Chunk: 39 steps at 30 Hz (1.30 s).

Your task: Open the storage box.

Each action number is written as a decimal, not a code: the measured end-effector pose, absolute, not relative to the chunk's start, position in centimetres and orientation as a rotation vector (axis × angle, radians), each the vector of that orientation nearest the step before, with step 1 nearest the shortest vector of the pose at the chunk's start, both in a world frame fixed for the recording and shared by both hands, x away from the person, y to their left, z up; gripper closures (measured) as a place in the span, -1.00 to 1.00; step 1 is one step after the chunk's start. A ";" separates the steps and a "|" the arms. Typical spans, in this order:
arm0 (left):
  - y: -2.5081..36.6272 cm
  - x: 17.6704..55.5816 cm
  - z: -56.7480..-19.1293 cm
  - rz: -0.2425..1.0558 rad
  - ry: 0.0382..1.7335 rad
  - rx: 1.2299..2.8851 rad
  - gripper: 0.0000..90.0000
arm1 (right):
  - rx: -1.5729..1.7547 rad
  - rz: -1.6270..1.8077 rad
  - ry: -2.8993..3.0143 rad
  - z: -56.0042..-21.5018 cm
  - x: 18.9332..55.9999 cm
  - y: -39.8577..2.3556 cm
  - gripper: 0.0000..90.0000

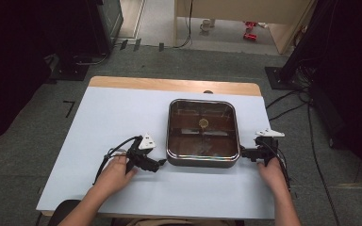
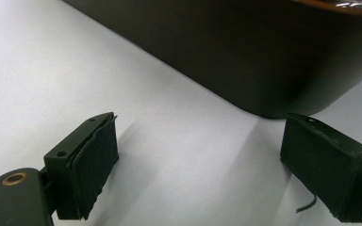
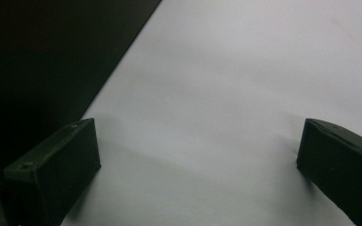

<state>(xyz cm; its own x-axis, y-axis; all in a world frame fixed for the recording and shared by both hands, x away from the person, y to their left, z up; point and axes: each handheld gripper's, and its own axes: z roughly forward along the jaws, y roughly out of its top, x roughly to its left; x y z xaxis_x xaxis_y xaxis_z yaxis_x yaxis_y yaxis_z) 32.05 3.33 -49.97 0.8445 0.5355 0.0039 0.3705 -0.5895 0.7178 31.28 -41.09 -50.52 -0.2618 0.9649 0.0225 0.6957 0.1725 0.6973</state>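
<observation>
One white table [image 1: 122, 117] is carrying the square pan [image 1: 202, 133] at its middle-right. We are keeping the left gripper [image 1: 160, 163] and the right gripper [image 1: 243, 153] just beside its near corners, both released, grasping nothing.

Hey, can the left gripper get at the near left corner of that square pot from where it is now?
Probably yes. The left gripper sits right beside the square pot, jaws open, and in the left gripper view only bare table lies between them and the pot's rounded corner.
</observation>
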 end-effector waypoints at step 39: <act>2.6 31.9 -49.6 0.299 0.720 2.295 -0.76 | 1.566 0.844 2.028 -50.5 31.3 -41.1 -1.00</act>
